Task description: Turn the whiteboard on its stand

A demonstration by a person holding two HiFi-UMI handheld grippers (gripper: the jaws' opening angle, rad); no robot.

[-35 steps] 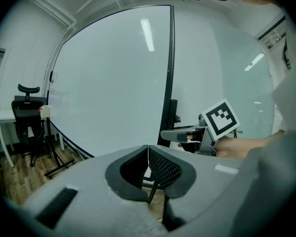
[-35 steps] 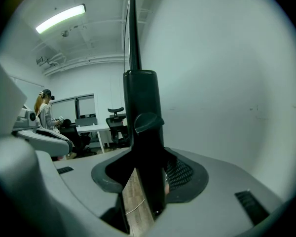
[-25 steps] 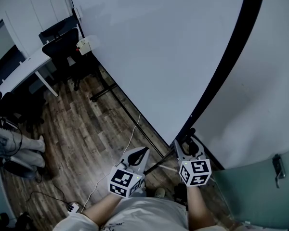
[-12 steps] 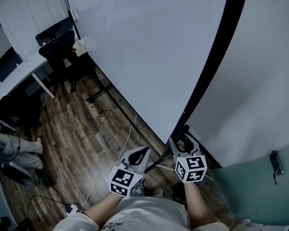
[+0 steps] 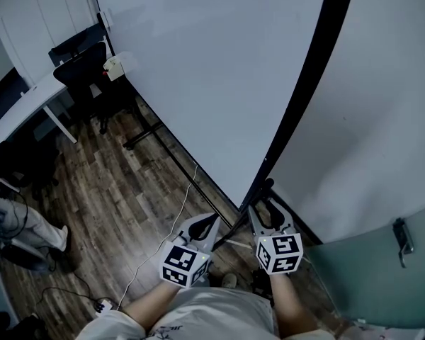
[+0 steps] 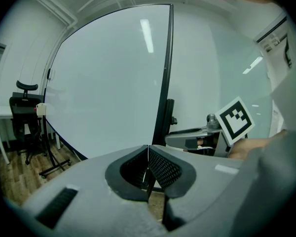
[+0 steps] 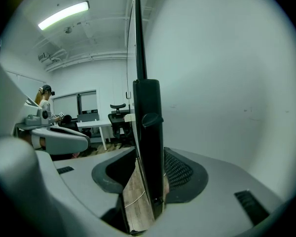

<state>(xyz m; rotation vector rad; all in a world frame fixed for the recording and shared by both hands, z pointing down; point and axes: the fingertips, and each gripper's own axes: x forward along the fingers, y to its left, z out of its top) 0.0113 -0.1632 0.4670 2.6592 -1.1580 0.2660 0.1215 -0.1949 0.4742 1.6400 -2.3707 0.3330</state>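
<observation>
The big whiteboard (image 5: 212, 69) stands on the wood floor, its black side frame (image 5: 304, 83) running down to the stand's post (image 5: 263, 190). My right gripper (image 5: 267, 207) is open and straddles that post low down. In the right gripper view the black post (image 7: 148, 127) fills the gap of the right gripper (image 7: 145, 174), with floor showing between it and the left pad. My left gripper (image 5: 204, 225) hangs shut with nothing in it, left of the post and short of the board. The left gripper view shows the left gripper (image 6: 148, 154) with its pads meeting, facing the whiteboard (image 6: 108, 83).
A black office chair (image 5: 85, 69) and a white desk (image 5: 28, 108) stand beyond the board's far end. The stand's foot bar (image 5: 145, 137) and a thin cable (image 5: 170, 225) lie on the floor. A white wall (image 5: 382, 119) is close behind the board, with a handled door (image 5: 400, 243) at right.
My right gripper has edged forward so its jaws now sit around the stand's post. The left gripper has barely moved. The head view has shifted slightly.
</observation>
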